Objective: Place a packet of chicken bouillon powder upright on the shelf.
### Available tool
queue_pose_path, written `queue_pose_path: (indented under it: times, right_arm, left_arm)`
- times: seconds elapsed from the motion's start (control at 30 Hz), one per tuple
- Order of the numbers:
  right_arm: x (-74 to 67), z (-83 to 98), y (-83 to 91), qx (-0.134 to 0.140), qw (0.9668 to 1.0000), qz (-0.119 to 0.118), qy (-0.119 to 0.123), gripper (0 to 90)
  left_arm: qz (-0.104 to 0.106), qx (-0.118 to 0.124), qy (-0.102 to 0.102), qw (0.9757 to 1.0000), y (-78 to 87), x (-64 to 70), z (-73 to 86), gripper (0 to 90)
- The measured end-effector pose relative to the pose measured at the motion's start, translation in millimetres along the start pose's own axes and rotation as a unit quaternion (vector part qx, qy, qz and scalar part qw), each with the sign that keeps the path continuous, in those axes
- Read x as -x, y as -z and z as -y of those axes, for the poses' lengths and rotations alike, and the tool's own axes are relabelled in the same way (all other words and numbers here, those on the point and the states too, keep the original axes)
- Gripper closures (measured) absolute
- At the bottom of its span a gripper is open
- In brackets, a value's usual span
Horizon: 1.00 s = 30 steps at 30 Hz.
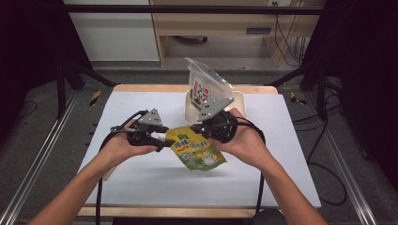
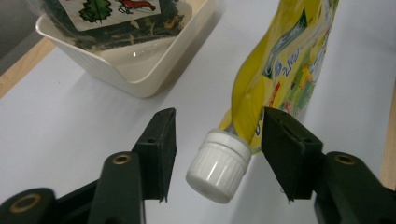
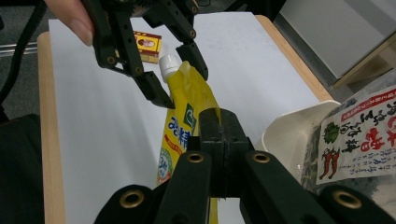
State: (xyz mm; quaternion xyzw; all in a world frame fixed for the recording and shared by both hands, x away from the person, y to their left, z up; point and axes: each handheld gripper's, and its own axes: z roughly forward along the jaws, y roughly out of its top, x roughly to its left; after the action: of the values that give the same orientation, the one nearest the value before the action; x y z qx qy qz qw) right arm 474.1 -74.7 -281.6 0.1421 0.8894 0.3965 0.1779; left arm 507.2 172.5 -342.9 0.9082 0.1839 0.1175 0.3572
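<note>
While right gripper [image 3: 219, 140] clamps edge of yellow spout pouch [image 1: 197, 150], pouch hangs above white table [image 1: 141, 187], near its middle. Left gripper [image 2: 217, 140] jaws stand apart either side of white screw cap [image 2: 218, 164], not touching it. Cream tray [image 1: 188, 110] behind, holding clear snack bag [image 1: 206, 84]. Small yellow-red box [image 3: 147, 45] lies beyond left gripper.

The yellow spouted pouch [image 3: 187, 121] carries blue East Asian characters down its front, too blurred to read for certain. The label on the clear bag [image 3: 359, 140] in the cream tray [image 3: 285, 135] bears large red and black characters beside chilli drawings, likewise not legible.
</note>
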Motion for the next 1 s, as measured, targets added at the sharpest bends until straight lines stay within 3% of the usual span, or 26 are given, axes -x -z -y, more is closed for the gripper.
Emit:
queue_pose_path:
  times: [0.27, 0.4, 0.57, 0.7, 0.87, 1.0]
  right_arm:
    - [3.4, 5.6, 2.6, 0.001, 1.0, 0.002, -0.006, 90.0]
    - [8.3, 10.9, 5.5, 0.001, 0.9999, 0.003, -0.013, 90.0]
    - [13.0, 19.2, 9.2, -0.003, 0.9998, 0.009, -0.02, 90.0]
    - [14.4, 25.4, 9.5, -0.005, 0.9997, 0.012, -0.022, 90.0]
    - [15.2, 34.6, 7.8, -0.013, 0.9995, 0.01, -0.028, 89.0]
    - [15.6, 41.7, 7.1, -0.018, 0.9993, 0.005, -0.032, 85.3]
  left_arm:
    - [0.019, -0.015, -0.011, 0.9996, 3.0, -1.2, -6.9, 64.2]
    - [0.016, -0.027, -0.032, 0.999, 6.3, 2.8, -15.4, 68.0]
    - [0.001, -0.045, -0.067, 0.9967, 9.1, 5.6, -28.4, 69.0]
    - [-0.011, -0.066, -0.093, 0.9934, 12.5, 3.9, -40.6, 69.2]
    - [-0.011, -0.081, -0.11, 0.9906, 7.7, 6.5, -46.4, 69.3]
    - [-0.01, -0.078, -0.115, 0.9902, 5.5, 9.7, -48.7, 69.4]
